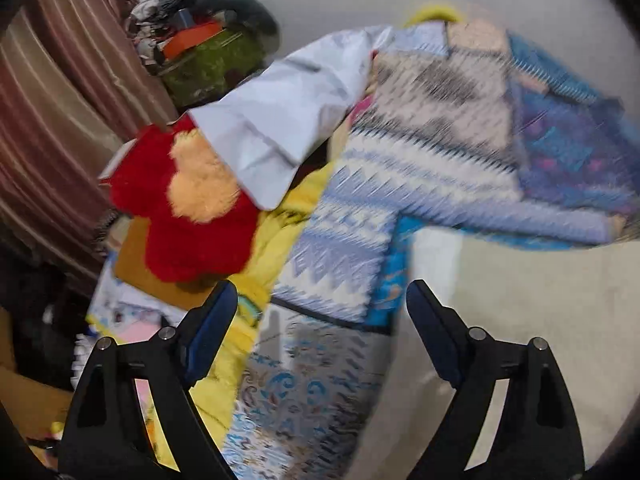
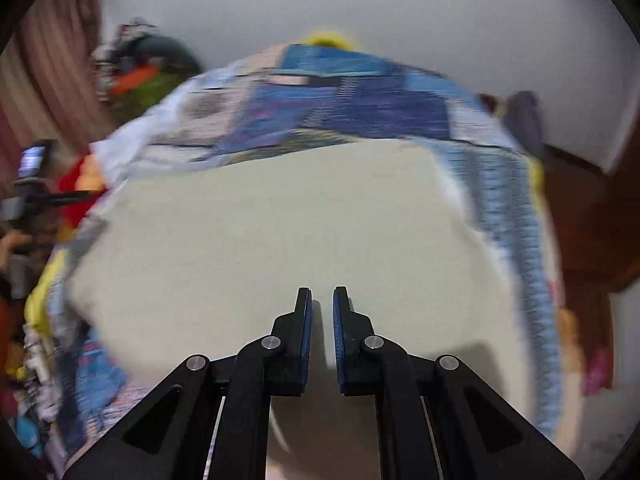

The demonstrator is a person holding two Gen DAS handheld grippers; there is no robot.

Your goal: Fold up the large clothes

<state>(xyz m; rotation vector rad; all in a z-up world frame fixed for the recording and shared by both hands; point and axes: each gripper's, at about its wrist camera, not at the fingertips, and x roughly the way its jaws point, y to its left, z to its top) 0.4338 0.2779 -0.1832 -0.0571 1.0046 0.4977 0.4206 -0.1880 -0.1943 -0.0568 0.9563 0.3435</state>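
A large cream cloth (image 2: 280, 232) lies spread flat over a bed covered with a blue patterned blanket (image 2: 360, 92). It also shows at the right of the left wrist view (image 1: 520, 312). My right gripper (image 2: 322, 300) hovers low over the near part of the cream cloth, its blue pads nearly together with a narrow gap and nothing between them. My left gripper (image 1: 322, 292) is wide open and empty, above the patterned blanket (image 1: 360, 208) at the cloth's left edge. Both views are motion-blurred.
A red and tan plush pillow (image 1: 188, 204), a pale blue folded cloth (image 1: 280, 120) and yellow bedding (image 1: 276, 240) lie left of the bed. Striped brown curtains (image 1: 52, 120) hang far left. A cluttered pile (image 1: 208, 40) sits by the wall. Dark wooden furniture (image 2: 584, 216) stands right.
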